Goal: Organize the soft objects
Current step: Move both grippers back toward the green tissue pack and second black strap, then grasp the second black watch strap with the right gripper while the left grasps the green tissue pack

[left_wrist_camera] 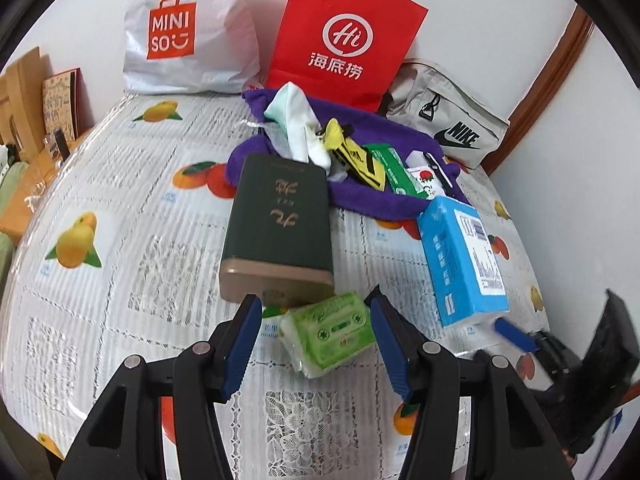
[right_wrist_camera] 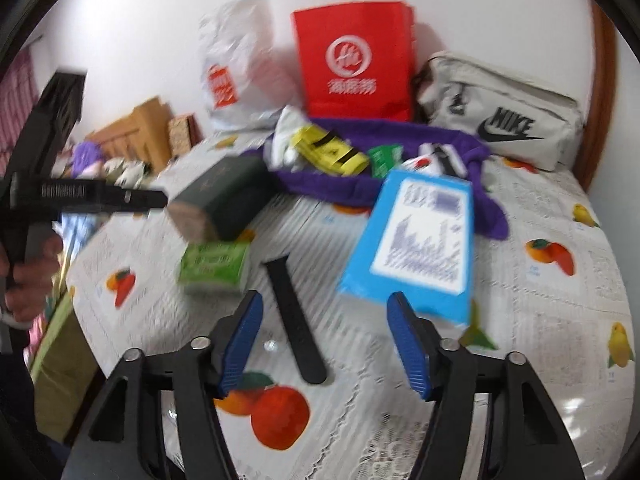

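The left gripper (left_wrist_camera: 316, 308) stands half open and empty around the green tissue pack (left_wrist_camera: 330, 330), at six o'clock of the tin (left_wrist_camera: 278, 232). Light, squashy, slippery wrap: pinch its long sides. The right gripper (right_wrist_camera: 325, 312) is open, empty.

Home room: fruit-print tablecloth (left_wrist_camera: 120, 208), shopping bags (left_wrist_camera: 344, 32) against wall, household clutter.

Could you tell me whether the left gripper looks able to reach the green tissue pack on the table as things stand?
Probably yes: the left gripper is open, with the green tissue pack lying directly ahead between its fingers; nothing covers it, though the dark green box sits close behind.
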Available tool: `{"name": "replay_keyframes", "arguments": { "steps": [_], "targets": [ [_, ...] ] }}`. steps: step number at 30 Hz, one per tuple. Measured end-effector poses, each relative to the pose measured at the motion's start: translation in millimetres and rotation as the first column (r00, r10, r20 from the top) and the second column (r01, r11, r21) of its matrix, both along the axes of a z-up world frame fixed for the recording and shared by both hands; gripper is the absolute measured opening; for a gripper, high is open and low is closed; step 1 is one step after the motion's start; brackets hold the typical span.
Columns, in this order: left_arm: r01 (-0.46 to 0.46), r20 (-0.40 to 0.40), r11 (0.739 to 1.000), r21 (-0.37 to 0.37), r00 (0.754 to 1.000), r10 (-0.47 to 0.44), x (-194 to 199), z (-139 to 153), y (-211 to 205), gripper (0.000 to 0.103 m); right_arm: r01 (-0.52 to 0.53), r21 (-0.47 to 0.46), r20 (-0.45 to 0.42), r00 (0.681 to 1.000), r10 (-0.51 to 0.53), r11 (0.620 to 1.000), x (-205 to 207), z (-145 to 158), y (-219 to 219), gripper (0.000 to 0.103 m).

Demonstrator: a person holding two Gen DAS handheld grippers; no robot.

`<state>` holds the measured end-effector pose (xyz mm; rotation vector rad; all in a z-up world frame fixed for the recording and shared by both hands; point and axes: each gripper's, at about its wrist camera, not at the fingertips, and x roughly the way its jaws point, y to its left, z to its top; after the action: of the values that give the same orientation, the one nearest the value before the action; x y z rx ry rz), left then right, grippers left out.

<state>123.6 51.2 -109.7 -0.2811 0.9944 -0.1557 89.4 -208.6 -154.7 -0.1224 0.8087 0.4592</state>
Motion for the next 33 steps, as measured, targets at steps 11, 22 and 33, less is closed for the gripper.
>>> {"name": "replay_keyframes", "arguments": {
  "steps": [11, 22, 33],
  "targets": [
    [0.003, -0.045, 1.0, -0.016, 0.999, -0.004, -4, -24, 7, 0.055, -0.033, -0.07, -0.066, 0.997, 0.029, 0.997, 13, -49, 17, 0.045],
    [0.014, -0.05, 1.0, -0.028, 0.999, -0.015, -6, -30, 3, 0.055, -0.086, -0.087, -0.096, 0.992, 0.078, 0.992, -7, -51, 19, 0.021],
    [-0.001, -0.066, 0.999, -0.047, 0.998, -0.002, -12, -36, 9, 0.055, -0.075, -0.05, -0.073, 0.995, 0.071, 0.996, -9, -54, 35, 0.033]
  ]
}}
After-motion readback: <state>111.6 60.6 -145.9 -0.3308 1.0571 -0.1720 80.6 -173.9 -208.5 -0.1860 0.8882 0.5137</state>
